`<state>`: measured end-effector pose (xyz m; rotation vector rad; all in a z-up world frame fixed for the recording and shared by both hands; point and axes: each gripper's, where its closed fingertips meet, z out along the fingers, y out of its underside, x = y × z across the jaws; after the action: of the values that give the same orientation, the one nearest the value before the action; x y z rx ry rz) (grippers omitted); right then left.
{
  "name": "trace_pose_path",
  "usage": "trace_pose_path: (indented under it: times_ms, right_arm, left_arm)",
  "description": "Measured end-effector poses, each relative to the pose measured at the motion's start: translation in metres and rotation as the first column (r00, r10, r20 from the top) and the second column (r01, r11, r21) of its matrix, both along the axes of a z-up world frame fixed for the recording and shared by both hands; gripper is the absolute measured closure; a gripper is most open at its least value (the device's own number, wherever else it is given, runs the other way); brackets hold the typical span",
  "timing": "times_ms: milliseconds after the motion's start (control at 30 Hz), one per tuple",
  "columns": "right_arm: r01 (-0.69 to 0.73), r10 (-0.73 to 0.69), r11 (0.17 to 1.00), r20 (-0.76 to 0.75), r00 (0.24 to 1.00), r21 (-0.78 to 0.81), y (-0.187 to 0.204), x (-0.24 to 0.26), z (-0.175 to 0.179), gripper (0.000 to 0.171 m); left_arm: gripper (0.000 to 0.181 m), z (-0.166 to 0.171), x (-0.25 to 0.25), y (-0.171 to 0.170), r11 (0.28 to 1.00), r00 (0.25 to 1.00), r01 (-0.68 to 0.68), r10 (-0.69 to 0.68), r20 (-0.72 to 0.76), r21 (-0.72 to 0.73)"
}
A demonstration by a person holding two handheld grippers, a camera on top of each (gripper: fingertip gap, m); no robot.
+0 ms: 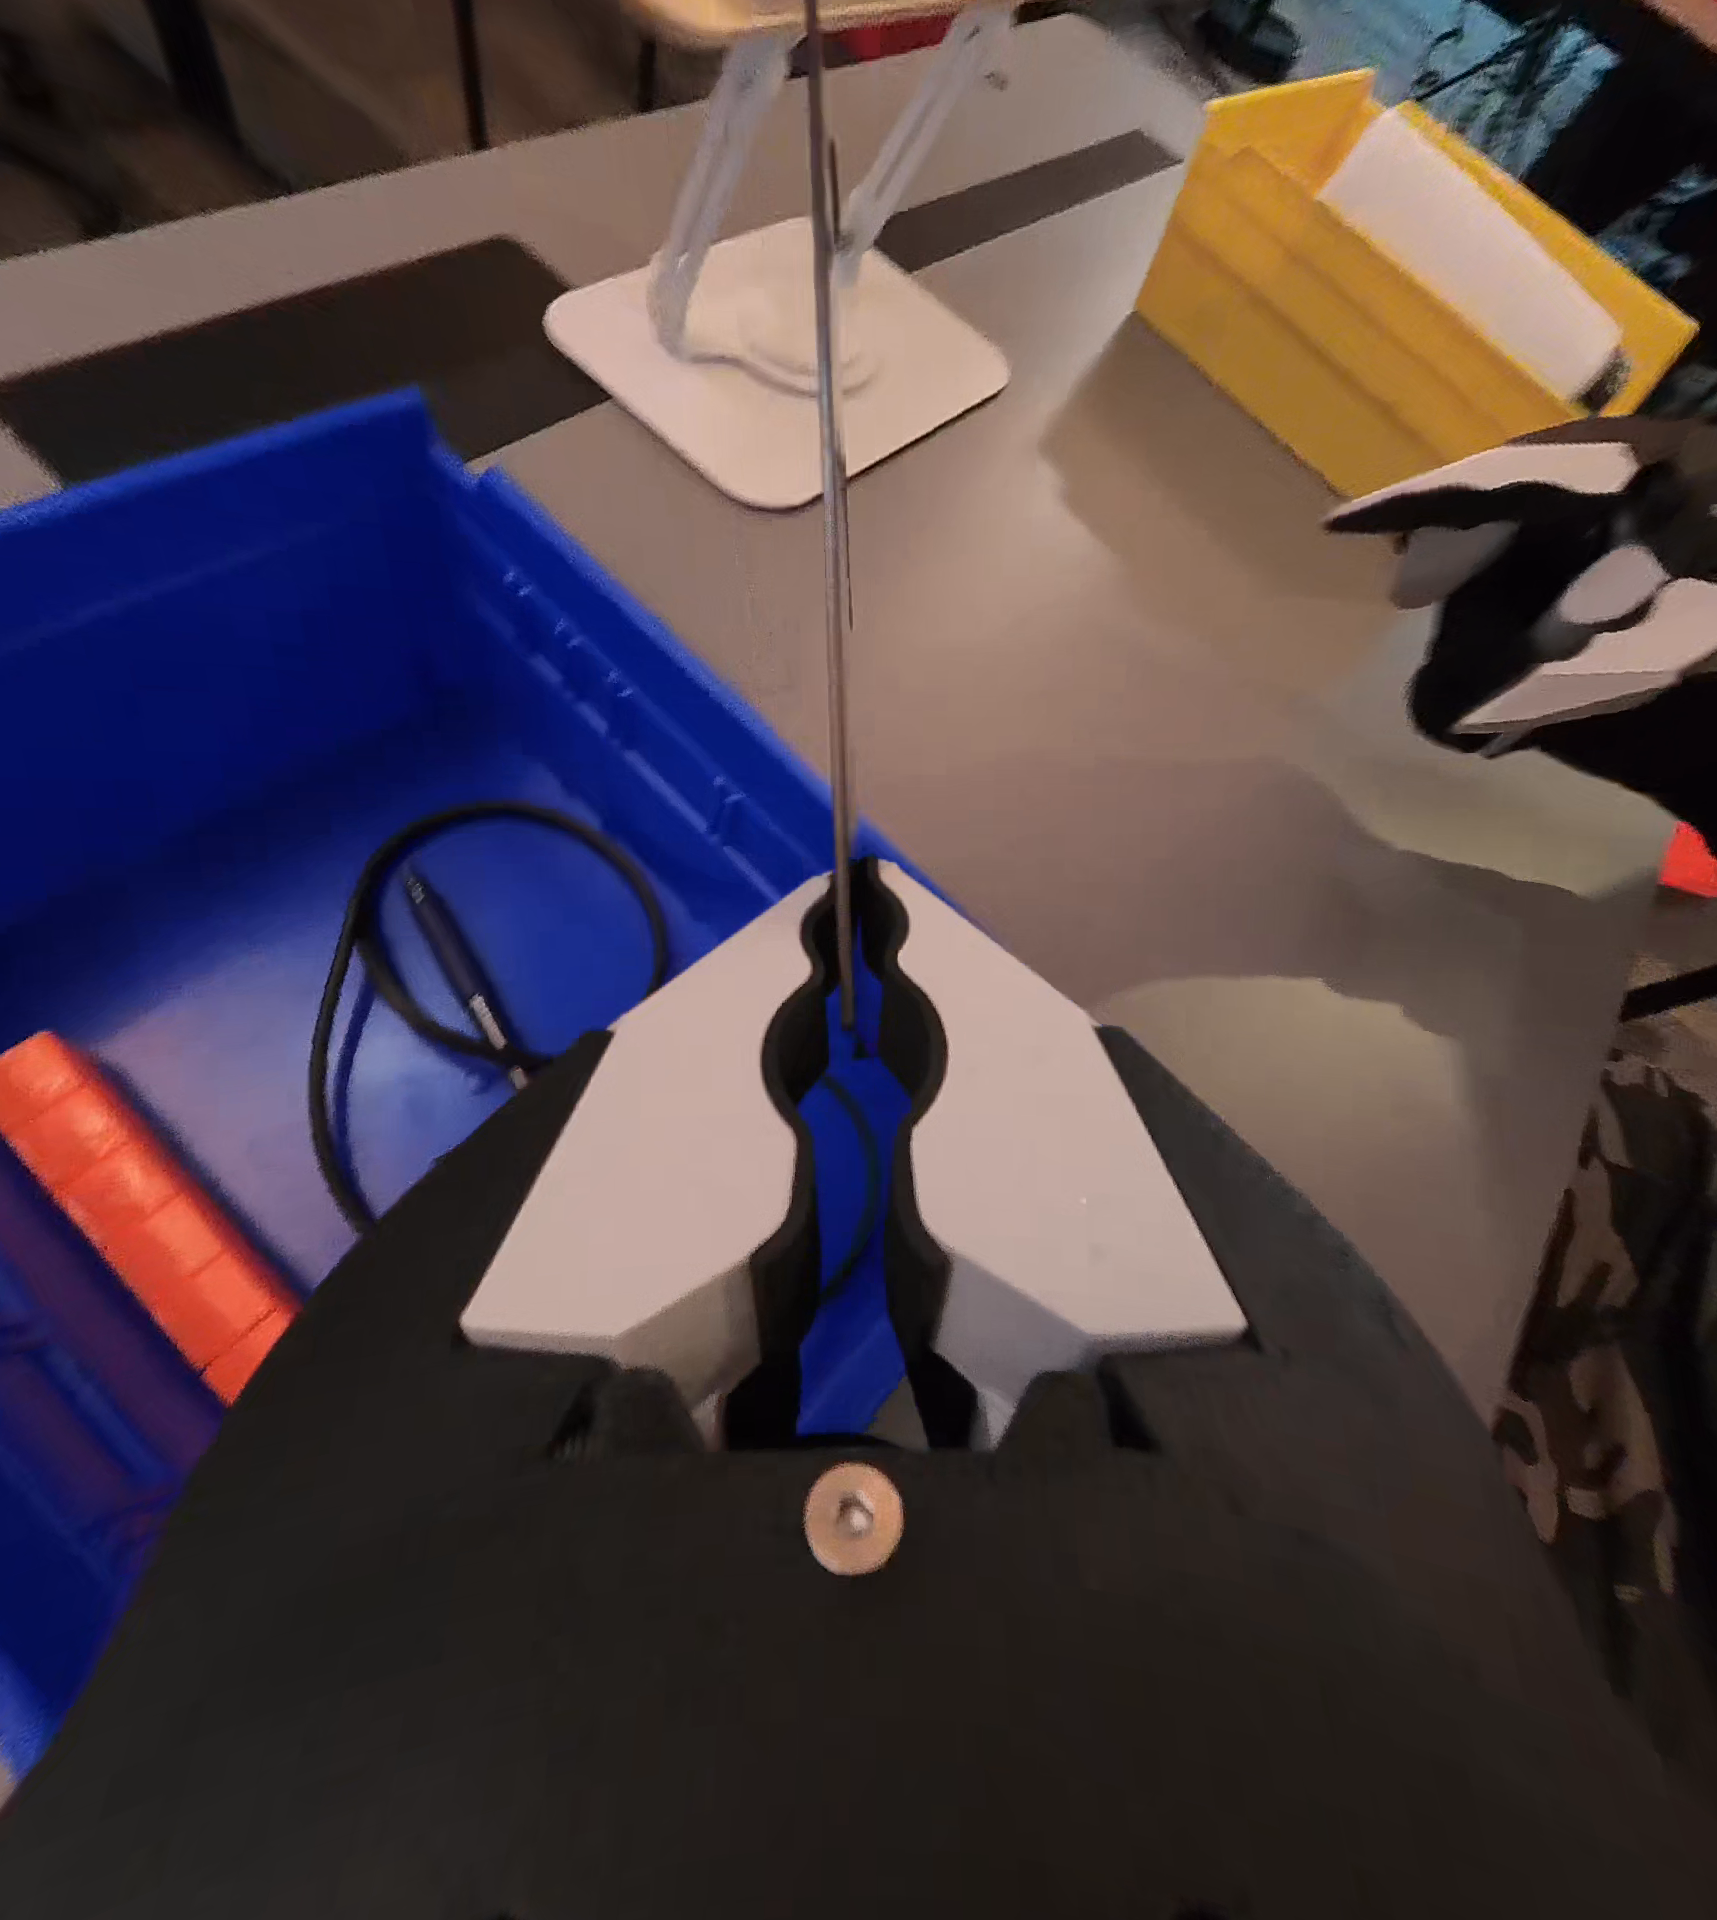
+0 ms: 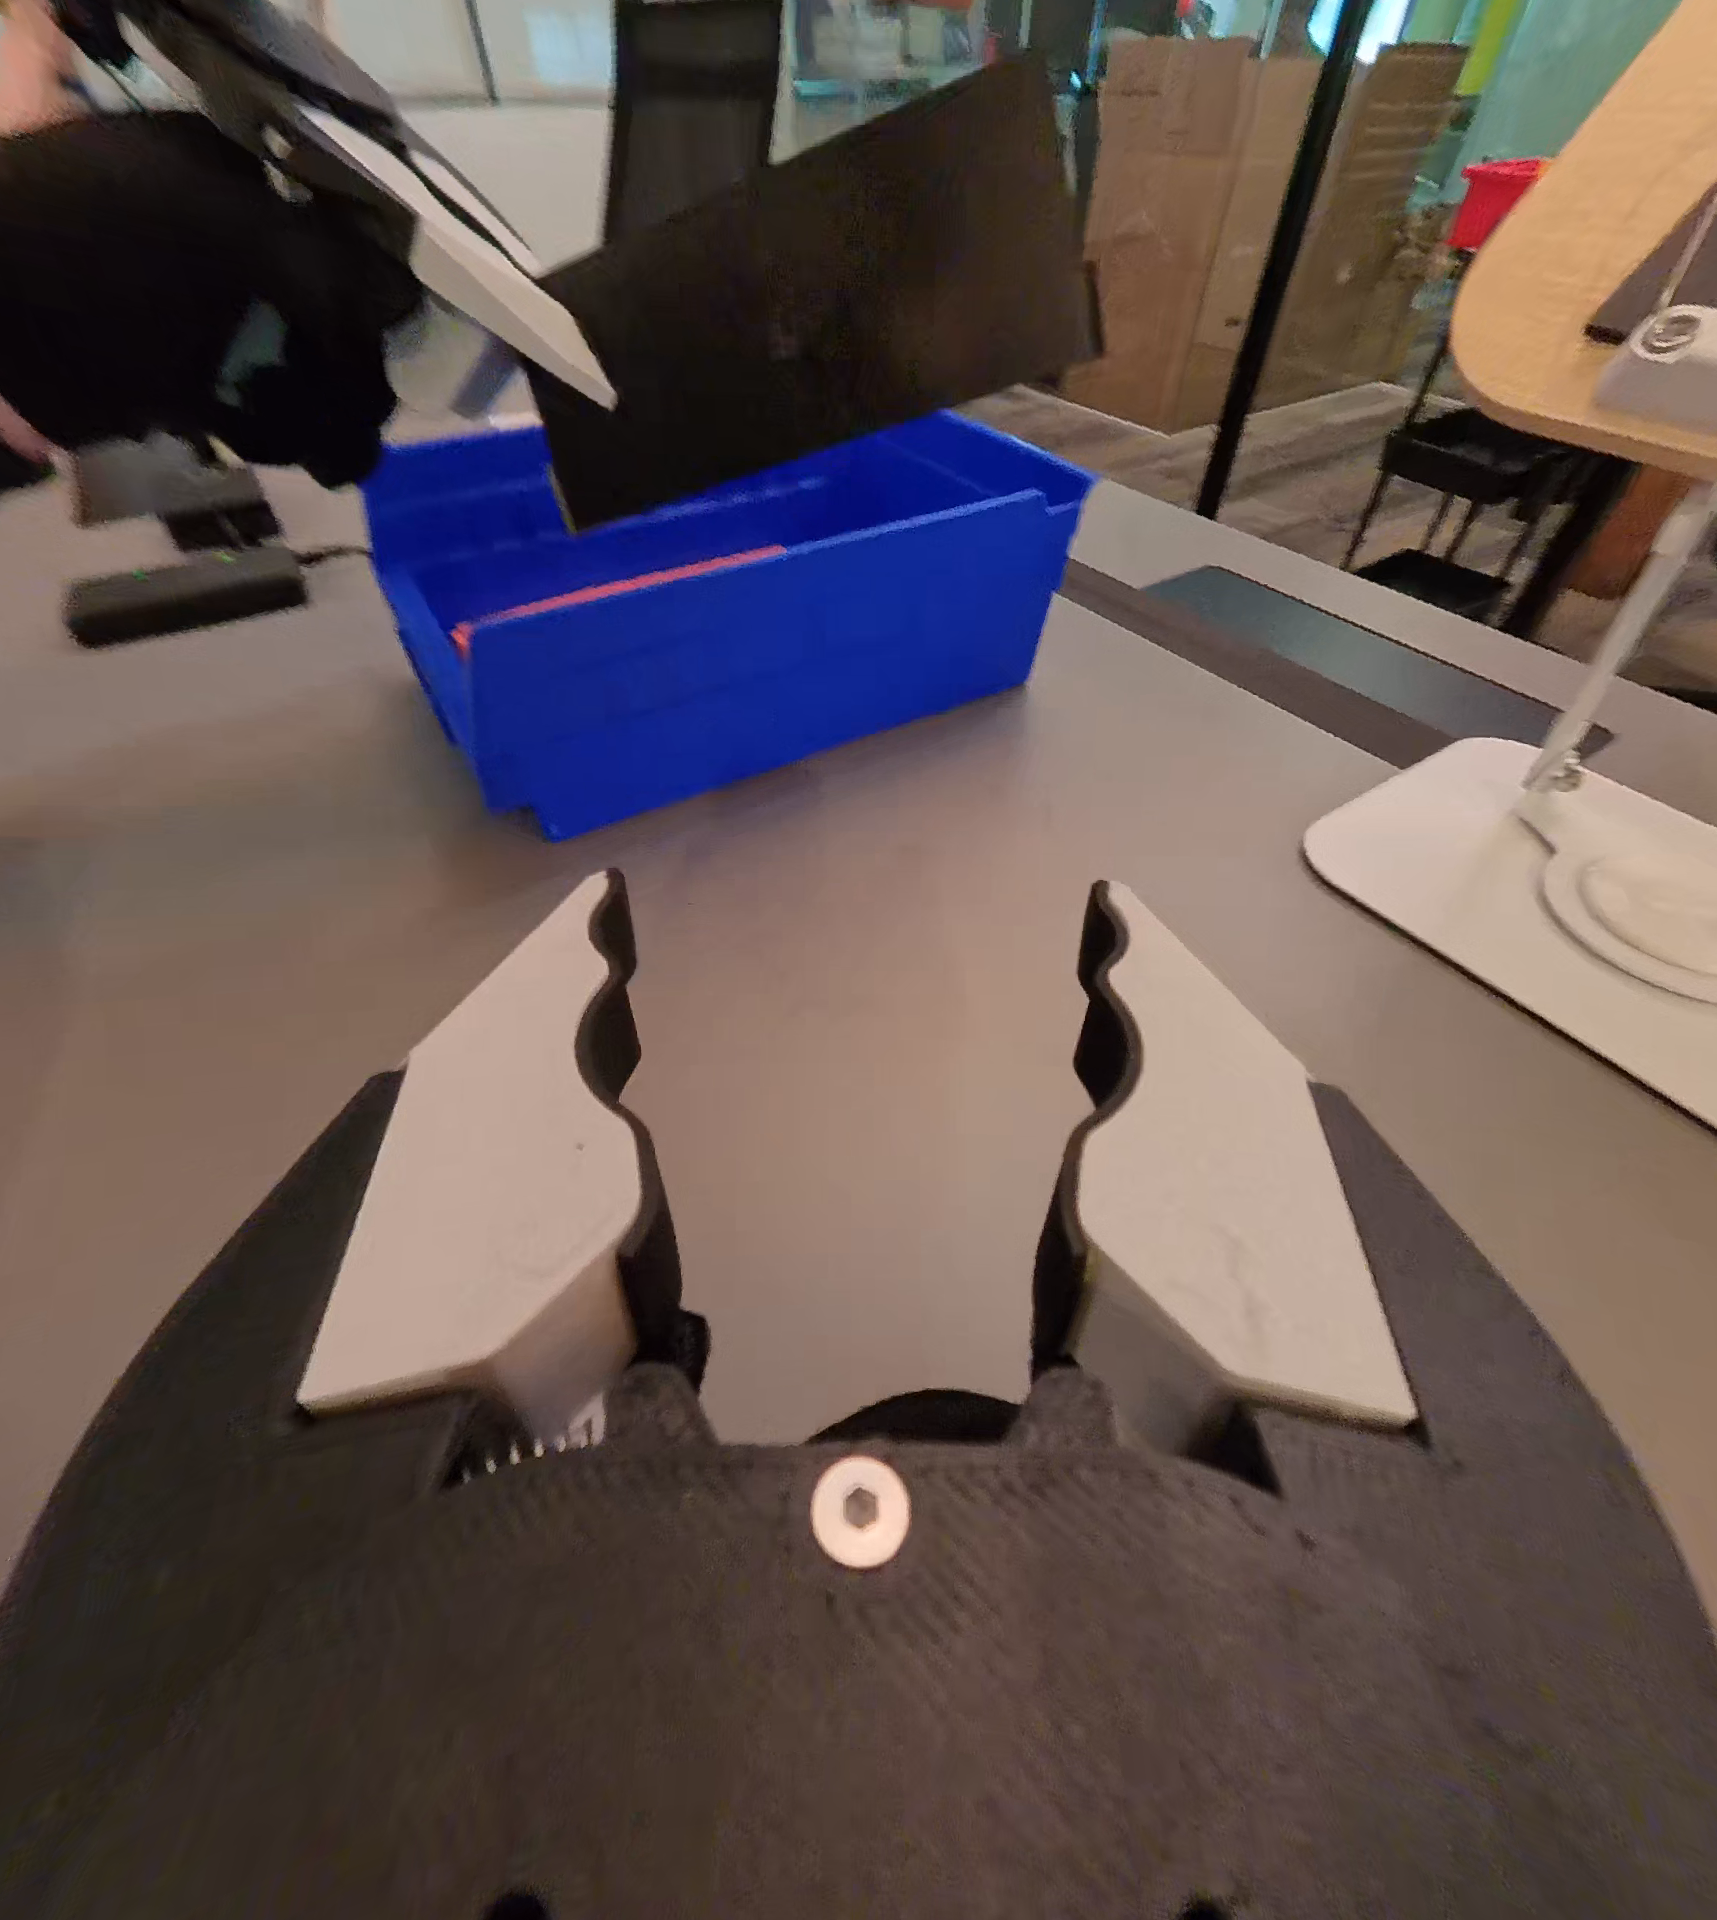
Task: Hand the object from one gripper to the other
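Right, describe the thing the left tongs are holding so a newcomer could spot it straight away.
Start at the blue bin on the grey table; above it the left tongs are shut on a flat black sheet, held clear of the bin. It is thin, dark and rectangular, seen edge-on as a mere line from the left wrist, unlike the orange bar and coiled black cable lying in the bin.
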<state>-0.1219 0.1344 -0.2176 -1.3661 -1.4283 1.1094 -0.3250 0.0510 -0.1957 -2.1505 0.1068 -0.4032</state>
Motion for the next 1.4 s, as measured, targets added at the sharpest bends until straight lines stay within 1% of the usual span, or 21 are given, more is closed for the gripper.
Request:
trace_pose_path:
  times_ms: [100,167,233,300,367,433,467,500,633,733,833,900,933,967,1000,1033,1167,1233,1267,1300,1400]
  right_arm:
    - [-0.044,0.04,0.994,-0.044,0.998,-0.102,-0.006,-0.001,0.006,0.087]
    - [-0.039,0.032,0.993,-0.068,0.997,-0.114,-0.003,0.0,0.009,0.084]
    - [-0.004,0.003,1.0,-0.057,0.998,-0.011,0.004,0.002,0.012,0.08]
    - [0.04,-0.032,0.98,-0.047,0.998,0.194,0.008,0.004,0.02,0.07]
    - [0.048,-0.049,0.893,-0.01,0.999,0.448,0.004,0.004,0.025,0.062]
    - [0.025,-0.07,0.737,0.04,0.997,0.676,-0.003,0.001,0.026,0.056]
    - [0.002,-0.077,0.658,0.064,0.995,0.753,-0.009,-0.001,0.024,0.053]
    - [-0.023,-0.078,0.601,0.088,0.993,0.799,-0.015,-0.004,0.021,0.05]
    - [-0.073,-0.094,0.473,0.133,0.987,0.878,-0.028,-0.016,0.01,0.04]
    - [-0.096,-0.111,0.445,0.161,0.981,0.89,-0.03,-0.021,0.001,0.038]
    - [-0.14,-0.122,0.426,0.21,0.97,0.894,-0.028,-0.022,-0.013,0.04]
    - [-0.183,-0.126,0.436,0.262,0.957,0.881,-0.025,-0.021,-0.026,0.051]
    - [-0.189,-0.134,0.436,0.272,0.953,0.88,-0.023,-0.02,-0.03,0.052]
    - [-0.187,-0.132,0.435,0.268,0.955,0.881,-0.022,-0.02,-0.031,0.061]
    - [-0.195,-0.128,0.445,0.278,0.952,0.874,-0.021,-0.018,-0.032,0.078]
    - [-0.205,-0.122,0.459,0.289,0.949,0.865,-0.021,-0.017,-0.034,0.082]
    - [-0.189,-0.137,0.485,0.288,0.948,0.854,-0.019,-0.016,-0.033,0.082]
    - [-0.173,-0.127,0.532,0.281,0.951,0.829,-0.018,-0.016,-0.029,0.082]
    - [-0.159,-0.121,0.565,0.272,0.955,0.81,-0.017,-0.015,-0.027,0.082]
    - [-0.142,-0.114,0.609,0.263,0.958,0.781,-0.016,-0.015,-0.025,0.083]
    - [-0.094,-0.071,0.761,0.227,0.971,0.642,-0.012,-0.013,-0.02,0.082]
  left_arm:
    - [0.181,0.014,0.024,0.005,0.995,0.996,0.085,-0.085,0.001,0.052]
    - [0.181,0.02,0.041,0.009,0.99,0.991,0.131,-0.132,0.017,0.056]
    - [0.181,0.019,0.054,0.012,0.988,0.988,0.153,-0.154,0.025,0.022]
    - [0.181,0.013,0.067,0.014,0.985,0.986,0.168,-0.167,0.019,-0.034]
    - [0.181,0.007,0.081,0.015,0.978,0.981,0.192,-0.191,0.01,-0.085]
    - [0.181,0.003,0.097,0.016,0.967,0.975,0.223,-0.223,0.011,-0.127]
    - [0.181,0.001,0.105,0.016,0.96,0.971,0.238,-0.238,0.014,-0.148]
    - [0.181,-0.001,0.114,0.016,0.953,0.967,0.252,-0.253,0.015,-0.169]
    - [0.181,-0.011,0.147,0.016,0.924,0.949,0.311,-0.315,0.018,-0.221]
    - [0.181,-0.022,0.171,0.012,0.894,0.929,0.362,-0.37,0.022,-0.264]
    - [0.181,-0.026,0.19,0.009,0.871,0.911,0.401,-0.411,0.026,-0.286]
    - [0.181,-0.026,0.197,0.007,0.859,0.902,0.42,-0.431,0.03,-0.292]
    - [0.181,-0.025,0.2,0.006,0.857,0.9,0.426,-0.436,0.033,-0.29]
    - [0.181,-0.026,0.202,0.005,0.852,0.896,0.432,-0.442,0.034,-0.297]
    - [0.181,-0.027,0.202,0.004,0.848,0.895,0.431,-0.446,0.024,-0.308]
    - [0.181,-0.027,0.203,0.004,0.852,0.897,0.427,-0.442,0.022,-0.303]
    - [0.181,-0.023,0.204,0.007,0.86,0.898,0.428,-0.439,0.023,-0.279]
    - [0.18,-0.015,0.204,0.011,0.872,0.902,0.427,-0.43,0.039,-0.238]
    - [0.175,-0.01,0.204,0.013,0.879,0.901,0.429,-0.432,0.036,-0.209]
    - [0.161,-0.004,0.204,0.015,0.885,0.901,0.429,-0.432,0.025,-0.179]
    - [0.13,0.02,0.203,0.021,0.899,0.9,0.435,-0.436,-0.012,-0.059]
